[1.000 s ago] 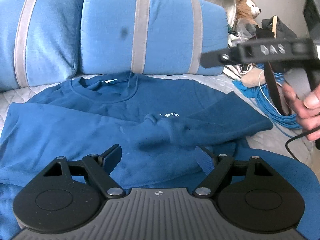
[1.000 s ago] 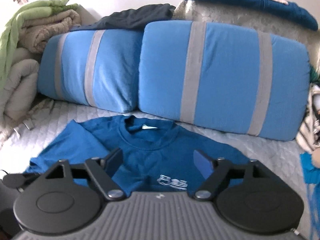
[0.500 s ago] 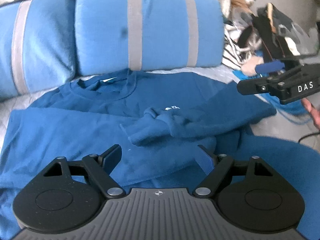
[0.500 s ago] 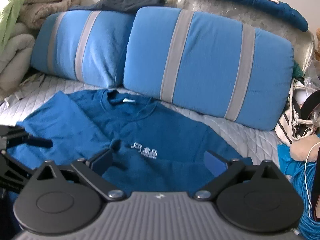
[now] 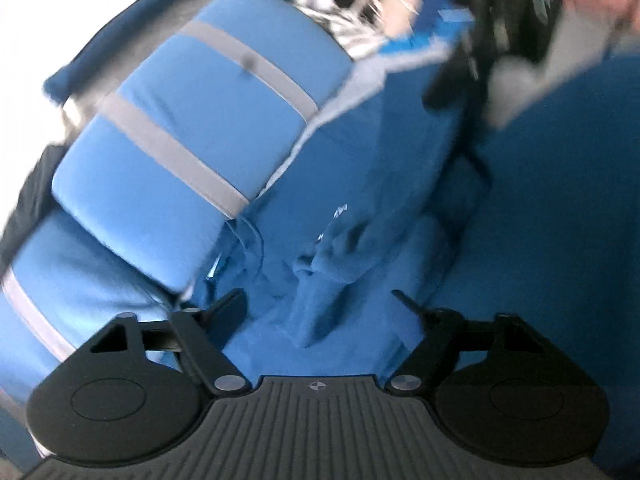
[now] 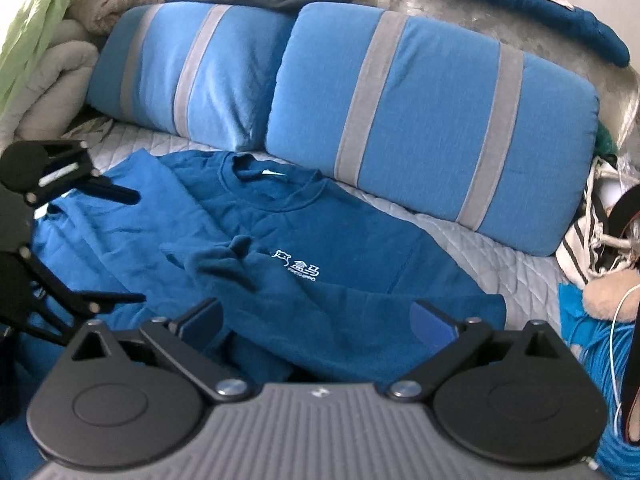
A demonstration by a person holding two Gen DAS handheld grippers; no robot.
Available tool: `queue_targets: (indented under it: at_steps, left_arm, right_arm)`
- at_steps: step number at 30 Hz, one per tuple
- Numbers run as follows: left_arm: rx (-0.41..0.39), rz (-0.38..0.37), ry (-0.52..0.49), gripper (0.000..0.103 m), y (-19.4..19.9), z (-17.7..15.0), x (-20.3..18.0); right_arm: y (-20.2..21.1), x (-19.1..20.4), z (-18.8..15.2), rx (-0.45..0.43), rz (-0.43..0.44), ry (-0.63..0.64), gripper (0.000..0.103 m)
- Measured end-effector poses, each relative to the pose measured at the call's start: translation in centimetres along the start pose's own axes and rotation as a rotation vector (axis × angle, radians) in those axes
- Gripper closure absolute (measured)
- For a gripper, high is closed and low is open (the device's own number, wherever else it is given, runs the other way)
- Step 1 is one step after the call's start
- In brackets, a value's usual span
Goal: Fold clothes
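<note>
A dark blue sweatshirt (image 6: 328,240) with a small white chest logo (image 6: 298,266) lies flat on the grey quilted bed, collar toward the pillows, one sleeve (image 6: 224,258) folded across the chest. It also shows in the blurred, tilted left wrist view (image 5: 360,240). My right gripper (image 6: 316,316) is open and empty above the sweatshirt's lower edge. My left gripper (image 5: 320,300) is open and empty above the garment; it also shows at the left of the right wrist view (image 6: 138,248). The right gripper (image 5: 480,60) appears blurred at the top right of the left wrist view.
Two blue pillows with grey stripes (image 6: 420,120) stand behind the sweatshirt. Folded blankets (image 6: 48,48) are stacked at the far left. Bags, a plush toy (image 6: 612,292) and a coiled blue cable (image 6: 592,352) lie at the right. More clothes (image 6: 500,8) lie on top behind.
My left gripper has rolled sharply and swung, so its view is now tilted and blurred. My right gripper has pulled back slightly to the right. Both stay open and empty.
</note>
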State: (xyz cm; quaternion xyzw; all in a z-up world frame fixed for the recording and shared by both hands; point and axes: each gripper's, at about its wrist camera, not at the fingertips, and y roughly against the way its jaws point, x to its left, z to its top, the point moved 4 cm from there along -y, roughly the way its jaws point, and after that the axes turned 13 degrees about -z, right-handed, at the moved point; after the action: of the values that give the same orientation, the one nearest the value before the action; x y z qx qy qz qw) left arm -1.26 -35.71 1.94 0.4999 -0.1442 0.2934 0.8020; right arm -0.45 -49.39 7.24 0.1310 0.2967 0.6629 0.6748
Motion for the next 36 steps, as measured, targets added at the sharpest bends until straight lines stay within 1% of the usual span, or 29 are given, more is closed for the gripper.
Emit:
queue_targets:
  at_steps: [1,4,7,9,10,12,18,25,29,33,36]
  left_arm:
    - [0.024,0.010,-0.030,0.045,-0.7,0.0,-0.1]
    - [0.073,0.019,-0.079,0.050,-2.6,-0.1,-0.2]
    - [0.114,0.033,-0.131,0.063,-4.3,-0.3,-0.3]
    - [0.146,0.040,-0.169,0.081,-5.4,-0.4,-0.6]
    - [0.164,0.038,-0.183,0.094,-5.8,-0.5,-0.7]
    - [0.178,0.040,-0.197,0.095,-5.9,-0.5,-0.7]
    - [0.144,0.110,-0.177,0.095,-3.5,0.8,1.5]
    - [0.103,0.191,-0.147,0.095,-0.6,2.4,4.3]
    - [0.081,0.236,-0.129,0.095,1.0,3.4,5.9]
    - [0.070,0.268,-0.111,0.095,1.5,4.3,7.2]
    - [0.055,0.302,-0.095,0.095,2.9,5.0,8.4]
  right_arm:
    - [0.0,-0.3,-0.1,-0.002,-0.001,-0.011,0.000]
    - [0.1,-1.2,-0.3,-0.003,-0.006,-0.038,0.000]
    - [0.4,-2.2,-0.7,-0.006,-0.019,-0.049,0.000]
    - [0.6,-2.8,-1.1,-0.004,-0.030,-0.051,0.000]
    - [0.6,-3.2,-1.3,-0.003,-0.035,-0.052,0.000]
    - [0.6,-3.8,-1.8,0.005,-0.045,-0.051,0.000]
    - [0.2,-5.1,-3.9,0.014,-0.090,-0.006,0.000]
    - [-1.8,-6.3,-6.4,0.049,-0.159,-0.004,0.000]
    - [-3.7,-6.5,-7.4,0.080,-0.169,-0.044,0.000]
    - [-5.6,-6.0,-7.3,0.081,-0.174,-0.087,0.000]
    - [-6.7,-5.7,-7.2,0.088,-0.188,-0.116,0.000]
